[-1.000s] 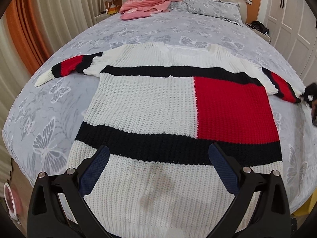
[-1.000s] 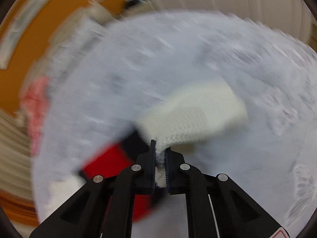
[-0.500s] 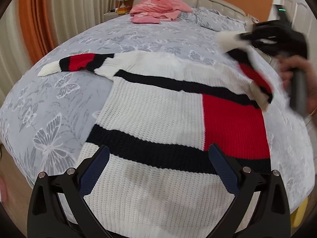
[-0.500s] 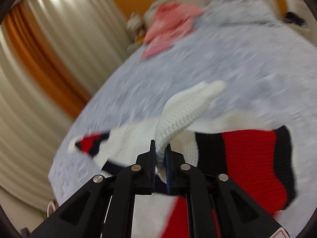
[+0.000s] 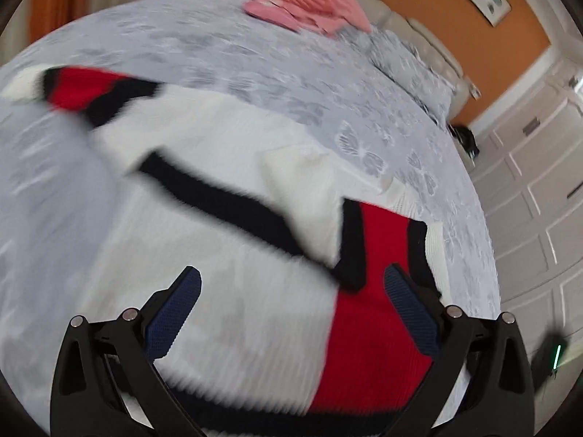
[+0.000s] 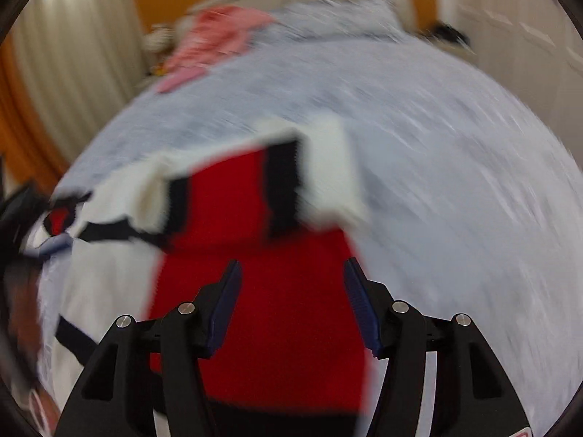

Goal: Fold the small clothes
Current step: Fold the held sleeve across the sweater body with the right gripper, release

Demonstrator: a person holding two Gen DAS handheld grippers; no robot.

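Left wrist view is showing a grey butterfly-print bed (image 5: pixel 328 83) carrying the knit sweater (image 5: pixel 226 262), spread flat. One striped sleeve (image 5: pixel 368 233) is lying folded across the chest, so the sleeve-folding step is in hand; the other sleeve (image 5: pixel 83 87) is lying outstretched, and the next move likely calls for bringing it inward. Pink clothes (image 5: pixel 309 3) are sitting well apart near the headboard, blocking nothing. Left gripper (image 5: pixel 291 313) is hovering wide open and empty. Right gripper (image 6: pixel 291 306) is opening, nothing between its jaws.
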